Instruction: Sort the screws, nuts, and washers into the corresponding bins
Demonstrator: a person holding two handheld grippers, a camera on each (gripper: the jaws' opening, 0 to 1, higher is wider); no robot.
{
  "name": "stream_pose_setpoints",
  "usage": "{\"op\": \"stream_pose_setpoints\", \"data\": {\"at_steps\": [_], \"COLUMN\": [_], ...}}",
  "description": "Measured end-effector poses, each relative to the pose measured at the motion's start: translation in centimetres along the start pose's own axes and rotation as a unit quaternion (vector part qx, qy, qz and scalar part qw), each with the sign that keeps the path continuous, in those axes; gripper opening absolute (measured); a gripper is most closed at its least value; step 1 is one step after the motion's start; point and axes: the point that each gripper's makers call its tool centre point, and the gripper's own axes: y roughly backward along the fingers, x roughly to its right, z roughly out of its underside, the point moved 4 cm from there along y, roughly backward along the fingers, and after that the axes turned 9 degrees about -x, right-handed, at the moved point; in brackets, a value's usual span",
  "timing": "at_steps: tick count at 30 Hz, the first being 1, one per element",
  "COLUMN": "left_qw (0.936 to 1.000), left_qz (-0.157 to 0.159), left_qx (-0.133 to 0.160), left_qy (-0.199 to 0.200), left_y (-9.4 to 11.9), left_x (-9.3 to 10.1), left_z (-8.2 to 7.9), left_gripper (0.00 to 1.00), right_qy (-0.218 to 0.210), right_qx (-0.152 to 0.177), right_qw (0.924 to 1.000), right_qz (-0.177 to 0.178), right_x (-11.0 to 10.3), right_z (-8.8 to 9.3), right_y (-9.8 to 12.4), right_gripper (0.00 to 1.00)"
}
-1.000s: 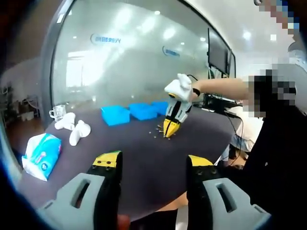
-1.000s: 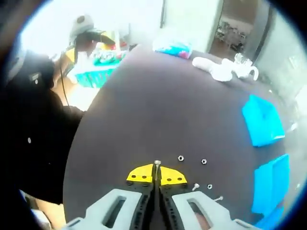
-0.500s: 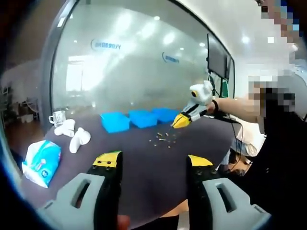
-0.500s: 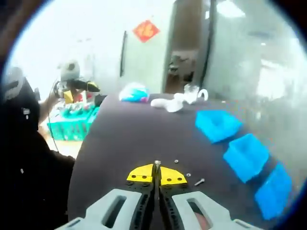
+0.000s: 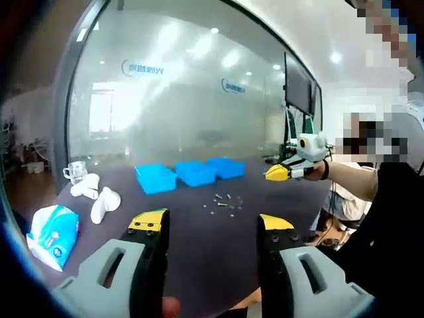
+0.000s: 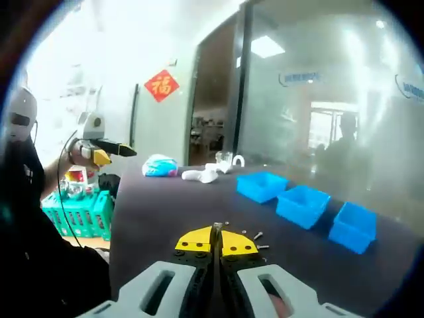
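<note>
Three blue bins mid-frame on my table, loose hardware just below. Left gripper jaws wide, empty. Right gripper clamped on a screw, bottom center.

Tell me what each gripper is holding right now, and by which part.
The right gripper is shut on a screw, clamped by its shank, head poking above the tips. The left gripper is open, holding nothing.
</note>
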Motion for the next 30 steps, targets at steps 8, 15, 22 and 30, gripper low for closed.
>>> {"op": "stream_pose_setpoints", "data": {"at_steps": [8, 15, 22, 30], "left_qw": [1.0, 1.0, 1.0, 1.0], "left_qz": [0.003, 0.005, 0.003, -0.002], "left_qx": [0.003, 0.004, 0.007, 0.007], "left_qy": [-0.005, -0.006, -0.002, 0.006], "left_y": [-0.7, -1.0, -1.1, -1.0], "left_x": [0.5, 0.7, 0.6, 0.1], "left_z": [-0.5, -0.7, -0.8, -0.5], "left_gripper": [0.52, 0.52, 0.52, 0.52], "right_qy": [-0.035, -0.065, -0.078, -0.067], "right_qx": [0.046, 0.073, 0.07, 0.069], "right_qw": [0.9942, 0.9837, 0.9812, 0.9788], "right_qz": [0.09, 0.151, 0.162, 0.181], "right_x": [2.4, 4.3, 5.7, 7.7], "right_z": [-0.2, 0.0, 0.1, -1.5], "right_y": [3.2, 5.0, 5.0, 4.2], "right_gripper": [0.0, 0.0, 0.0, 0.0]}}
